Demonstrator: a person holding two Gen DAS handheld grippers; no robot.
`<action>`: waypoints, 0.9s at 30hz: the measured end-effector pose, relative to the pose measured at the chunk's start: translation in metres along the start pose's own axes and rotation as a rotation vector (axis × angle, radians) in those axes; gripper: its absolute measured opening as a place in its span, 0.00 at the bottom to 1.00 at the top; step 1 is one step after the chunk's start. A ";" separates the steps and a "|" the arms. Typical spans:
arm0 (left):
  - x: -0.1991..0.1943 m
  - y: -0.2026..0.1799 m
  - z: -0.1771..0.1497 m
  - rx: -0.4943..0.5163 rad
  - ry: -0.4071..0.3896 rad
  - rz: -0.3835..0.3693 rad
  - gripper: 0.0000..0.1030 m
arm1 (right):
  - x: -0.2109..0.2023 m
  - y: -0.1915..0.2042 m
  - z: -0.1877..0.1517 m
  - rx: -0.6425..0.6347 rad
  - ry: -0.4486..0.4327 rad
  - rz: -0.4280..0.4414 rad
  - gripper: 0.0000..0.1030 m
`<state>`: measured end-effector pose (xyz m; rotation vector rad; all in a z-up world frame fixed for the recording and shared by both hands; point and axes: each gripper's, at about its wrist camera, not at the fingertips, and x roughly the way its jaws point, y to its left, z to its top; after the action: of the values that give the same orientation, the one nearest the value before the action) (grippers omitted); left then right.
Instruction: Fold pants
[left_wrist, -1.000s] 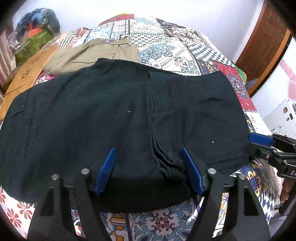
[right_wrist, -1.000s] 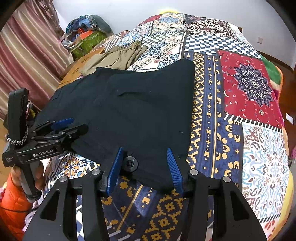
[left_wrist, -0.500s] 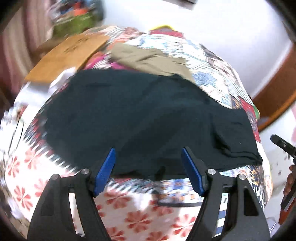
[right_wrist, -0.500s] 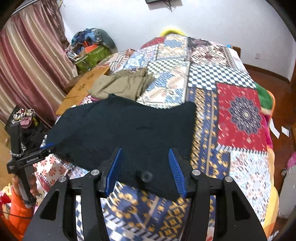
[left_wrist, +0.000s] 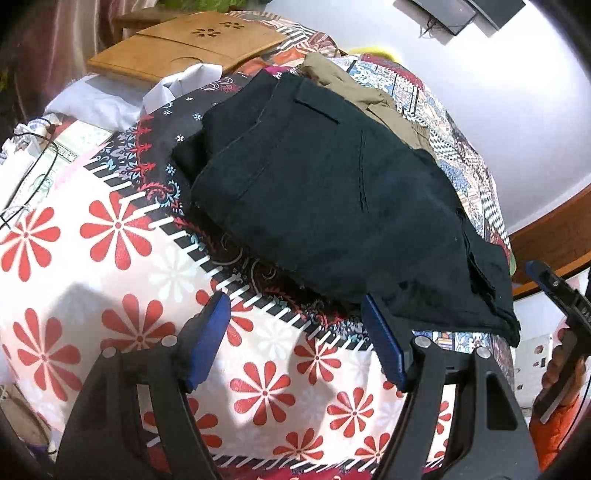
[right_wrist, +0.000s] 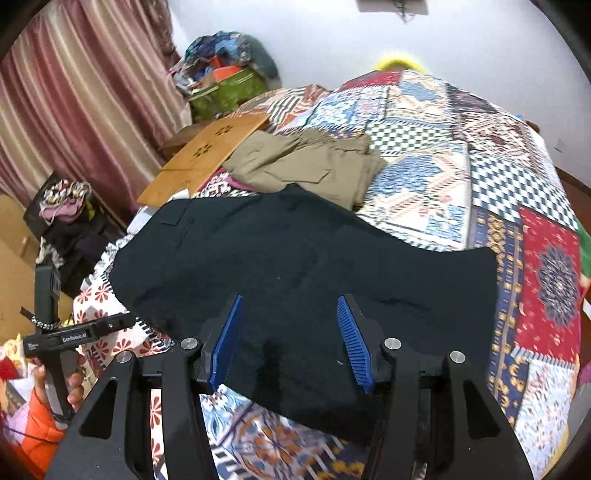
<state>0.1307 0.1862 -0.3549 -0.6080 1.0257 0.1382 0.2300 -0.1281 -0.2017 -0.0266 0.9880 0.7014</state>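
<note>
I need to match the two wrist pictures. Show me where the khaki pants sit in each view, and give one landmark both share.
Left wrist view: khaki pants at upper centre-right, mostly hidden behind the dark pants.
Right wrist view: khaki pants above centre, just beyond the dark pants.
Shared landmark: the wooden board, left of the khaki pants in both.
</note>
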 end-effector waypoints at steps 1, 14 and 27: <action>0.001 0.000 0.002 -0.004 -0.001 -0.013 0.71 | 0.005 0.003 0.001 -0.011 0.009 -0.002 0.48; 0.041 -0.009 0.043 -0.143 -0.006 -0.091 0.78 | 0.050 0.011 -0.012 -0.050 0.112 -0.030 0.48; 0.035 -0.019 0.056 -0.234 -0.170 0.008 0.61 | 0.058 0.017 -0.023 -0.058 0.168 -0.024 0.51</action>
<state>0.1993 0.1949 -0.3556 -0.7911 0.8534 0.3146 0.2237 -0.0921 -0.2545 -0.1504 1.1260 0.7141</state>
